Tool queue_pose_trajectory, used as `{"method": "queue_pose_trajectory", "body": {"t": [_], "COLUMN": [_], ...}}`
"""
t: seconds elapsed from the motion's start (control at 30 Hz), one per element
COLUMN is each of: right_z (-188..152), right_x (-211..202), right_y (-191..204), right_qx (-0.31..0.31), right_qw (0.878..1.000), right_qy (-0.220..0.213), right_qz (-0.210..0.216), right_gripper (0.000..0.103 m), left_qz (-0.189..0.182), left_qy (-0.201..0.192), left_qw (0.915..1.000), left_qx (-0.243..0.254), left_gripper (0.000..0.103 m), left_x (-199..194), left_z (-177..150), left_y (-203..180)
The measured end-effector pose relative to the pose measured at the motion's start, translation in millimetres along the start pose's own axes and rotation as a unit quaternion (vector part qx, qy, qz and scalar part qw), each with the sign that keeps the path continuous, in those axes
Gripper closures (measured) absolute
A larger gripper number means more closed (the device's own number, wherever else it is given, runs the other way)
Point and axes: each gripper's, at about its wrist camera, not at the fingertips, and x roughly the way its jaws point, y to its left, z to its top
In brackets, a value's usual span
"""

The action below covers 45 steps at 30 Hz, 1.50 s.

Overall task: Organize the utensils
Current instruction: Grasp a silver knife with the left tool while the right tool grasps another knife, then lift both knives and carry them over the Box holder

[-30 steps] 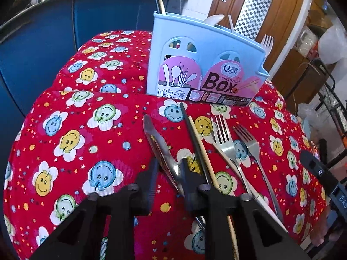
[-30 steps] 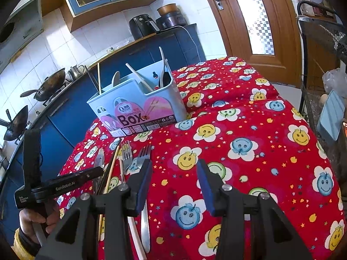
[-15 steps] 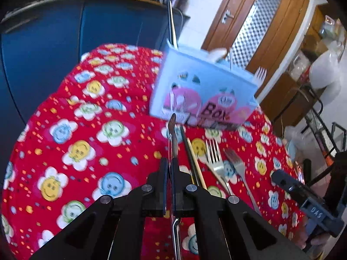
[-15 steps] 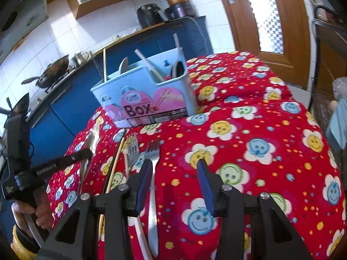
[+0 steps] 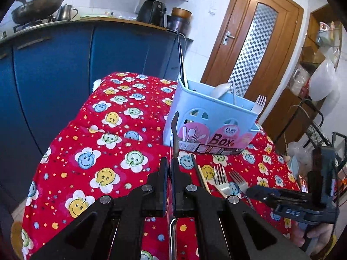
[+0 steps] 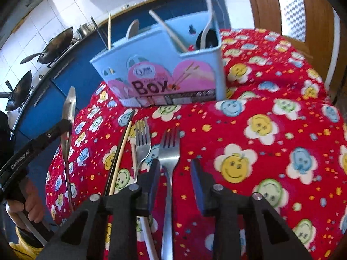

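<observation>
Carrying a table knife (image 5: 174, 130) clamped edge-on in my left gripper (image 5: 171, 173), blade pointing at the blue utensil box (image 5: 208, 121); I judge the next move is to lift it over the rim and drop it into a compartment. My right gripper (image 6: 174, 173), tilted down over the red cloth (image 6: 271, 130), is closing around a fork (image 6: 169, 151), pads not yet touching.

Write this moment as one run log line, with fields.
left gripper: shut on knife, lifted | right gripper: closing around fork | box: partly filled
</observation>
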Motion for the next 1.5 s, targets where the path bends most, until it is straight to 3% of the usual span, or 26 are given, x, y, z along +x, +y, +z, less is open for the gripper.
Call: {"method": "queue_pose_trajectory", "body": {"t": [0.4,0.6,0.87,1.17,1.5], "right_z": [23.6,21.3,11.9,9.3,26.4], "right_x": [23.2,19.6,-28.9,-83.7,-112.9], "right_y": [-2.9,4.6,14.0,27.4,26.9], "right_qx": [0.026,0.02,0.007,-0.029,-0.047], "right_qw": [0.996,0.997,0.997,0.979,0.963], "right_qy": [0.063,0.048,-0.066,-0.2,-0.266], "right_qz": [0.063,0.053,0.038,0.022,0.007], "right_gripper": [0.094,0.098,0.099,0.1,0.1], "left_qz": [-0.017,-0.028,-0.041,-0.043,-0.038], "left_qy": [-0.005,-0.009,-0.043,-0.09,-0.14], "left_qw": [0.9998,0.9996,0.9982,0.9951,0.9894], "left_qx": [-0.01,-0.007,-0.002,-0.004,0.001], "left_gripper": [0.101,0.1,0.101,0.101,0.101], "left_x": [-1.3,-2.3,-17.0,-30.2,-38.4], "left_z": [2.7,3.7,9.6,27.2,56.2], "left_y": [5.9,3.2,-4.1,-14.6,-34.8]}}
